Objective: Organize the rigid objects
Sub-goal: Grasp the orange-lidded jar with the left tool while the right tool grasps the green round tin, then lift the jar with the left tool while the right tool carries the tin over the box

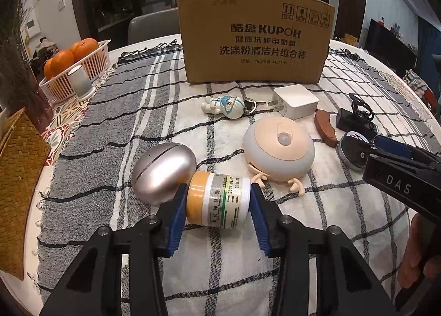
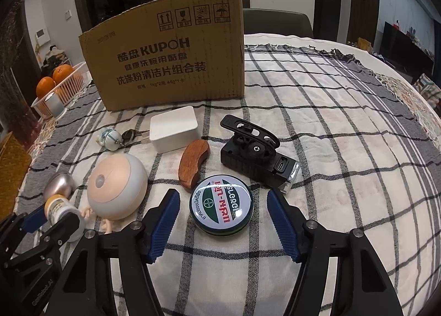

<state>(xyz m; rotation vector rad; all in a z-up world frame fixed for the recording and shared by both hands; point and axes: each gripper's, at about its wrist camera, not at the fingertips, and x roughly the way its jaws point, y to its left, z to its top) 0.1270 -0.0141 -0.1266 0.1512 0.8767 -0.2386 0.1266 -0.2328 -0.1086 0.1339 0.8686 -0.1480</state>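
- The cardboard box (image 1: 256, 40) stands at the back of the counter (image 1: 91, 128); every loose item lies in front of it, so sorting looks barely begun.
- The left tool (image 1: 217, 200) is clenched on the yellow-capped jar (image 1: 217, 197), which lies on its side, well in front of the box.
- The right tool (image 2: 223, 205) is not yet gripping: its pads straddle the round green tin (image 2: 222, 205) with gaps on both sides.
- Silver egg (image 1: 164, 172), dome lamp (image 1: 278, 148), charger (image 1: 296, 101), figurine (image 1: 223, 105), wooden piece (image 2: 193, 161) and black device (image 2: 256, 156) lie in front of the box, still unsorted.

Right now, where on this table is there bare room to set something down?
Bare cloth lies right of the black clip device and left of the silver egg. It is crowded between the cardboard box and both tools, around the round night light.
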